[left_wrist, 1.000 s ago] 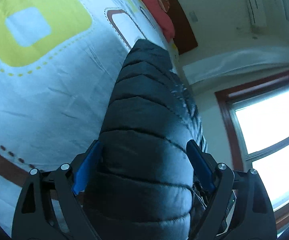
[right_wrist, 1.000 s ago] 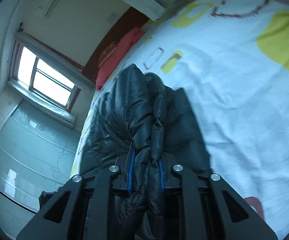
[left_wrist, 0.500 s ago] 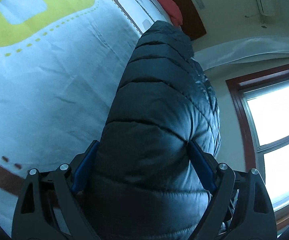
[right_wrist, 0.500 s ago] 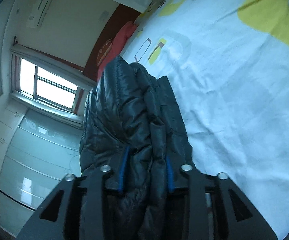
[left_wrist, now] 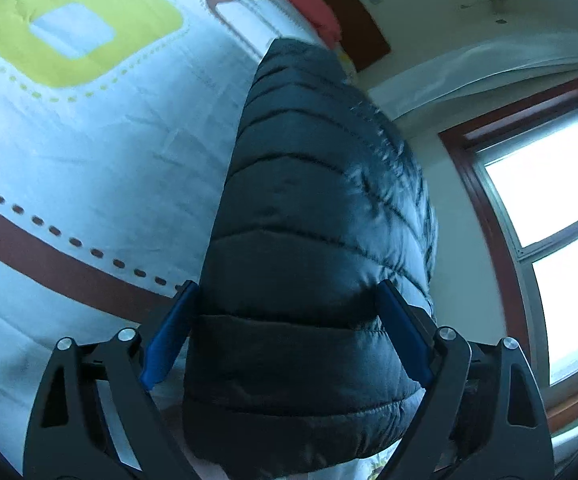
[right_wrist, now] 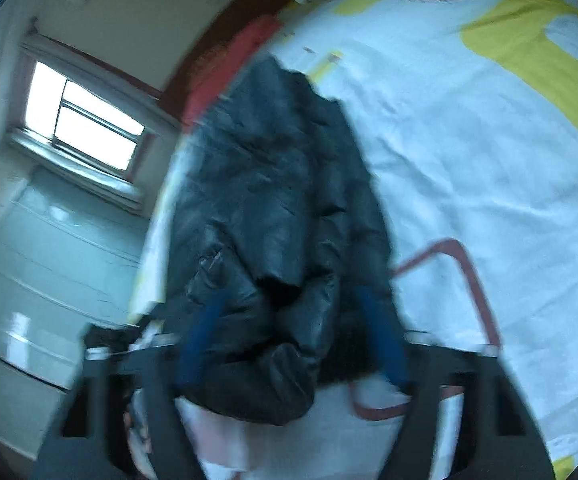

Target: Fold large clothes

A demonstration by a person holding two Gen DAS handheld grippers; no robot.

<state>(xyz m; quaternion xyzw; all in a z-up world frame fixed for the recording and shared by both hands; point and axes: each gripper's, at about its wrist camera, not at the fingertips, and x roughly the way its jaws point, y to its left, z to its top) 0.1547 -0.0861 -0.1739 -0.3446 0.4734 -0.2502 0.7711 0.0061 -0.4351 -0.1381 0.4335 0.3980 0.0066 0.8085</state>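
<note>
Since a second ago my right tongs have let go of the pinched fold, and both views have slid across the bedspread (left_wrist: 101, 168). Starting at nine o'clock in the left wrist view, the quilt's brown dotted stripe now runs in closer to the blue pad. At centre, the black puffer jacket (left_wrist: 313, 216) fills the left gripper (left_wrist: 285, 320); its tongs stand wide with a thick quilted bundle between them, both pads touching the fabric, so I read that as a hold on a fat fold. At three o'clock the window (left_wrist: 549, 184) glares.

Over to the right wrist view, heavily blurred. A window sits at ten o'clock. At centre the jacket lies in a crumpled heap on the bed, its near end between the right gripper (right_wrist: 293, 336). Those tongs sprang apart from a tight pinch and are closing again now; whether the pads press the fabric yet I cannot tell. I judge this a regrip for the next fold.
</note>
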